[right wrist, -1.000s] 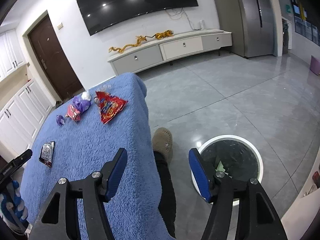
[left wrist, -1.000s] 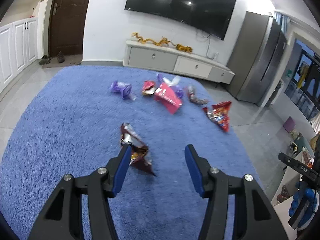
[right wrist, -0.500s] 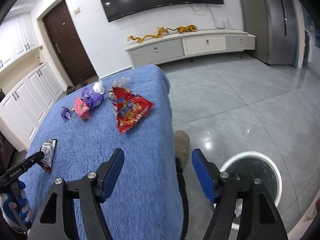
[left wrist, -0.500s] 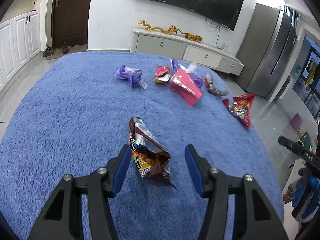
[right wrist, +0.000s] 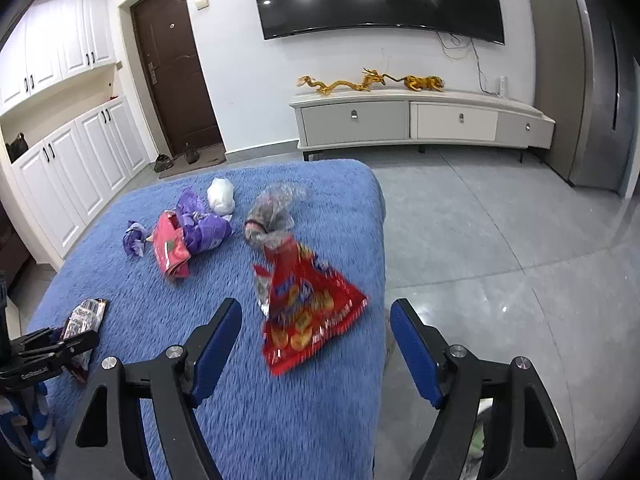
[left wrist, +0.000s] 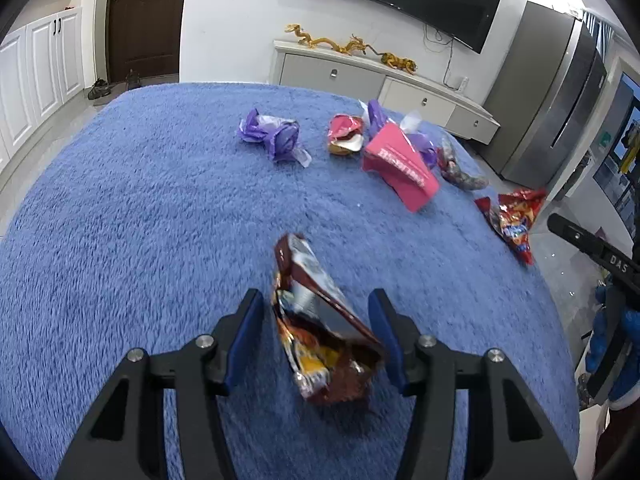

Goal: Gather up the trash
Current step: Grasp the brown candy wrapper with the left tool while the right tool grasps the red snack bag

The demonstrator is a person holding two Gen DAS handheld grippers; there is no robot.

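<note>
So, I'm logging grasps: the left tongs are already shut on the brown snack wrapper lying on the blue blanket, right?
Not quite. In the left wrist view the left tongs are open: the brown snack wrapper lies on the blue blanket between their fingers, not yet clamped.
</note>
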